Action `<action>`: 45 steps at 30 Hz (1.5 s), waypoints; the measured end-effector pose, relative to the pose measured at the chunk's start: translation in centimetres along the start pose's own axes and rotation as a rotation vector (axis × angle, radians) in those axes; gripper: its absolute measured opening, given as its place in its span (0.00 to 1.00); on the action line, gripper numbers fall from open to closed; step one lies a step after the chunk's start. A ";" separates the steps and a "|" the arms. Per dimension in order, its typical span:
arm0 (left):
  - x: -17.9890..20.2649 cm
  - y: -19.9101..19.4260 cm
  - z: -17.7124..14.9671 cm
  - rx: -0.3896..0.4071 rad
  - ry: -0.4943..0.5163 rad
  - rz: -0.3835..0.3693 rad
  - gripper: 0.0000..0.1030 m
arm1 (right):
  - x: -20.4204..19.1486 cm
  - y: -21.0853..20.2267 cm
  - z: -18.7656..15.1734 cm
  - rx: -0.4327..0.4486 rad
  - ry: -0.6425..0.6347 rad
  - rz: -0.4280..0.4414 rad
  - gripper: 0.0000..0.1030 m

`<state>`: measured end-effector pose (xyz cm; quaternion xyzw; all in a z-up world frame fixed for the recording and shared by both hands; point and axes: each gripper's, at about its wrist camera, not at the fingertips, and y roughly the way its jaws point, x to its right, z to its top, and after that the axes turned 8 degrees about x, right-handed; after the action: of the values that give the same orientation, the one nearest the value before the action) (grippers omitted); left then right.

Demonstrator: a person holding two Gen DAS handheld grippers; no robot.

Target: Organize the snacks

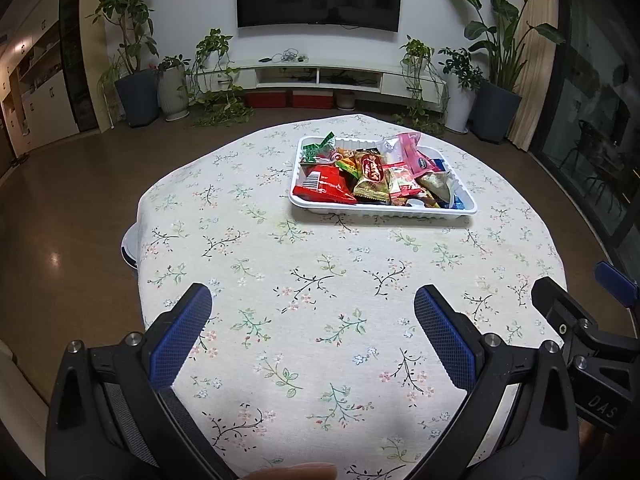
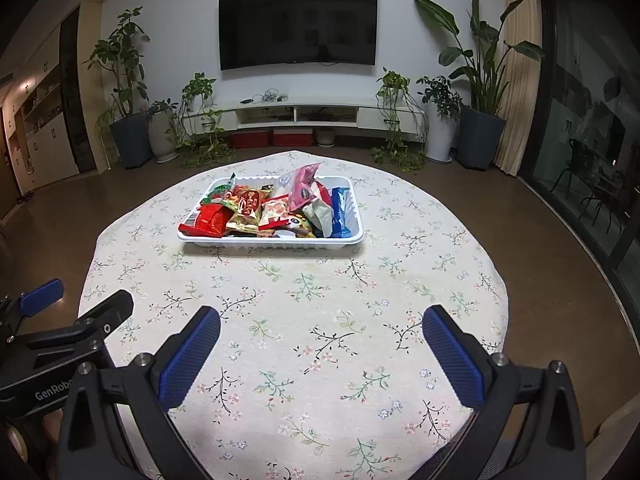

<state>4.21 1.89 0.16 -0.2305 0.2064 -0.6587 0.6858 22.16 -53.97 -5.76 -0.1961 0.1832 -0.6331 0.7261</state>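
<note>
A white plastic tray (image 1: 384, 210) (image 2: 272, 243) sits toward the far side of the floral tablecloth, piled with several wrapped snacks. Among them are a red packet (image 1: 326, 188) (image 2: 210, 220), a gold and red packet (image 1: 372, 178) (image 2: 246, 210), a pink packet (image 1: 412, 150) (image 2: 304, 186) and a blue packet (image 2: 340, 212). My left gripper (image 1: 314, 304) hangs open over the near part of the table, nothing between its blue pads. My right gripper (image 2: 322, 326) is open too, also empty and well short of the tray. Each gripper shows at the edge of the other's view.
The round table wears a flowered cloth (image 1: 304, 280) (image 2: 304, 304); brown floor surrounds it. A white round object (image 1: 129, 248) peeks from under the left edge. Behind stand a TV (image 2: 298, 28), a low white cabinet (image 2: 320, 114) and potted plants (image 2: 480, 120).
</note>
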 end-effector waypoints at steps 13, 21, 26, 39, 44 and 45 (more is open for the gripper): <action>-0.1 0.1 0.0 -0.006 -0.005 -0.003 1.00 | 0.0 0.4 -0.4 -0.025 -0.003 -0.010 1.00; -0.1 0.1 0.0 -0.006 -0.004 -0.004 1.00 | 0.0 0.7 -0.5 -0.043 -0.005 -0.014 1.00; -0.1 0.1 0.0 -0.007 -0.004 -0.003 1.00 | 0.0 0.7 -0.6 -0.051 -0.008 -0.015 1.00; 0.0 0.3 -0.2 -0.014 -0.002 -0.005 1.00 | 0.1 1.1 -0.9 -0.070 -0.008 -0.027 1.00; -0.1 0.4 -0.2 -0.016 -0.002 -0.005 1.00 | 0.1 1.2 -0.9 -0.076 -0.009 -0.027 1.00; -0.1 0.4 -0.3 -0.017 -0.002 -0.006 1.00 | 0.1 1.3 -0.9 -0.077 -0.009 -0.028 1.00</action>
<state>4.39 1.97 -0.29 -0.2377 0.2107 -0.6587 0.6820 22.76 -54.01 -7.21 -0.2292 0.2015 -0.6347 0.7099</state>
